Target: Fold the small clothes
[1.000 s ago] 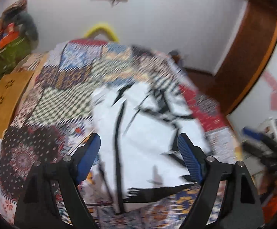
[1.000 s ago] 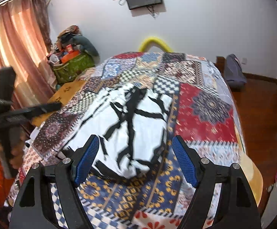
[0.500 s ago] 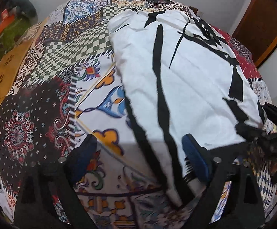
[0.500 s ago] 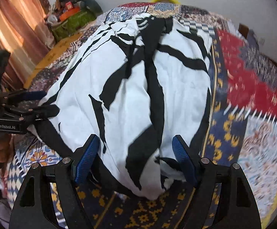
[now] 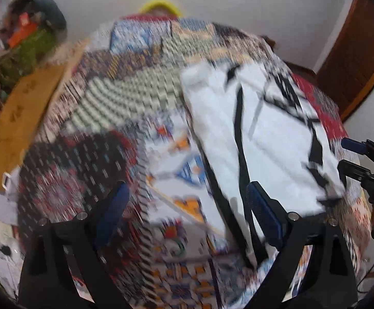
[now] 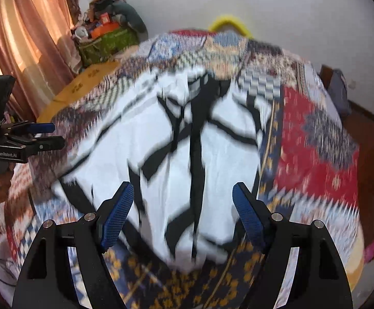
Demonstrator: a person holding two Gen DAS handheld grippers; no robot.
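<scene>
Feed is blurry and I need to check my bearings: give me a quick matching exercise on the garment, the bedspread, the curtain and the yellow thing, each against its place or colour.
Things:
1. garment
2. bedspread
3. curtain
4. yellow thing

Places or colours:
A. pinkish, hanging at the left of the right wrist view
B. white with black bands, lying spread on the bed
C. patchwork of many patterns, under the garment
D. curved, showing past the bed's far end, by the white wall

Pairs: 1-B, 2-C, 3-A, 4-D

Heavy motion blur, fisheye edges.
</scene>
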